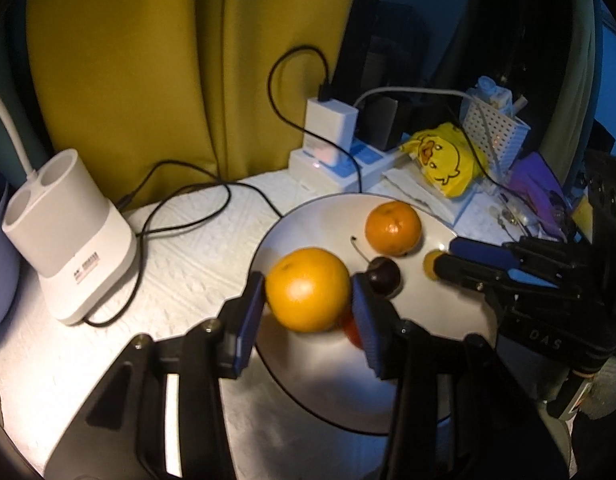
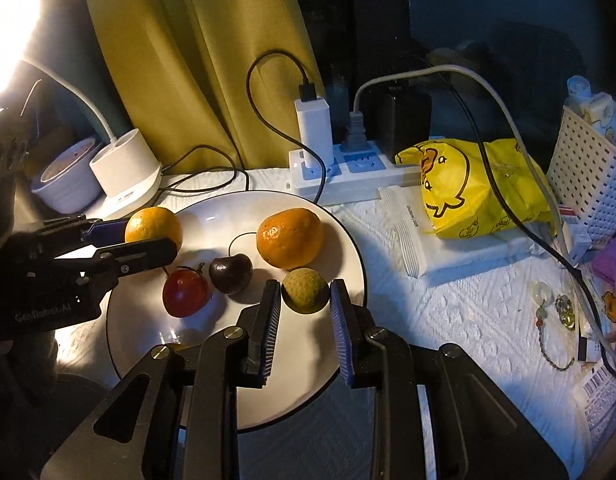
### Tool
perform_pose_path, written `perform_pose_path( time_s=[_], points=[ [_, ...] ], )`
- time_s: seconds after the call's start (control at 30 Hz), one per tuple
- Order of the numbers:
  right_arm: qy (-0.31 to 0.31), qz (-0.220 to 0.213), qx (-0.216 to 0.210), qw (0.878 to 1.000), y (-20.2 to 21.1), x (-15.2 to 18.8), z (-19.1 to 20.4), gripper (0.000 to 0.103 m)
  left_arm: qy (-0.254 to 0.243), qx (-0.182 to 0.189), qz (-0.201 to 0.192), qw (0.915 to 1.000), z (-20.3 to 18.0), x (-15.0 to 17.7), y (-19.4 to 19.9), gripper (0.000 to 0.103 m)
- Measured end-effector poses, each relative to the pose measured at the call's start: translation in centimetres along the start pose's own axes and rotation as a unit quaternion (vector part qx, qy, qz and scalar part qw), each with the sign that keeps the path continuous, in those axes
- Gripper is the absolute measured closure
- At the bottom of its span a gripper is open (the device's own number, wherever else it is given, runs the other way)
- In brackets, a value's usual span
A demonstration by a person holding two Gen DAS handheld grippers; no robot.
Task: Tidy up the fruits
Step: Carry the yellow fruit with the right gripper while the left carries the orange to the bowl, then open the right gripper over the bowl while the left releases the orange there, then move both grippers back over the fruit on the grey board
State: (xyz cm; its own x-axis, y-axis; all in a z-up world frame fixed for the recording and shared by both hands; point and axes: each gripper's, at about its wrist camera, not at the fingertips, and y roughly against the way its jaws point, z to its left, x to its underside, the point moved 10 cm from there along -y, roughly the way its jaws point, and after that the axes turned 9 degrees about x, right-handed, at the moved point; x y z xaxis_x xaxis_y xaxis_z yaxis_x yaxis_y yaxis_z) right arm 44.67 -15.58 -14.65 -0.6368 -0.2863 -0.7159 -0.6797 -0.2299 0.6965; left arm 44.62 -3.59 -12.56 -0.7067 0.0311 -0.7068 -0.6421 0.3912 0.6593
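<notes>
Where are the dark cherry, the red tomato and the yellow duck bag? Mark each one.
dark cherry (image 2: 230, 274), right wrist view, middle of its body.
red tomato (image 2: 186, 293), right wrist view, middle of its skin.
yellow duck bag (image 2: 463, 188), right wrist view, on the printed front.

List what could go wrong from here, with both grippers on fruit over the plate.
1. The left gripper pinches the round orange only at its sides; it could roll out and knock the cherry or red fruit below.
2. The right gripper holds the small green fruit at its fingertips, so a slip seems likely.
3. Both grippers work over one plate and may collide.
</notes>
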Motion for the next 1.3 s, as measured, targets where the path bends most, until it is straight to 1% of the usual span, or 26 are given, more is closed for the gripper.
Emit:
perform_pose_path(
  time_s=[0.23, 0.4, 0.57, 0.9, 1.3],
  points=[
    [-0.005, -0.005, 0.006, 1.0, 0.5, 0.0, -0.2, 0.076, 0.0, -0.006, -0.024, 0.9997, -0.3, -0.9, 1.8, 0.055],
    [-0.004, -0.012, 0.004, 1.0, 1.9, -0.1, 0.2, 0.076, -0.004, -0.009, -0.042, 0.9991, -0.9, -1.6, 3.9, 0.055],
    [-0.004, -0.022, 0.002, 1.0, 3.6, -0.3, 0.6, 0.076, -0.004, -0.009, -0.054, 0.9985, -1.7, -1.4, 5.9, 0.054],
    [-0.002, -0.037, -0.008, 0.999, 7.4, 0.1, 2.1, 0.076, -0.005, -0.008, -0.069, 0.9976, -3.4, 0.6, 9.9, 0.053],
    [0.001, -0.045, -0.015, 0.999, 11.4, 2.0, 3.3, 0.076, -0.003, -0.005, -0.076, 0.9971, -5.3, 4.1, 13.5, 0.053]
  ],
)
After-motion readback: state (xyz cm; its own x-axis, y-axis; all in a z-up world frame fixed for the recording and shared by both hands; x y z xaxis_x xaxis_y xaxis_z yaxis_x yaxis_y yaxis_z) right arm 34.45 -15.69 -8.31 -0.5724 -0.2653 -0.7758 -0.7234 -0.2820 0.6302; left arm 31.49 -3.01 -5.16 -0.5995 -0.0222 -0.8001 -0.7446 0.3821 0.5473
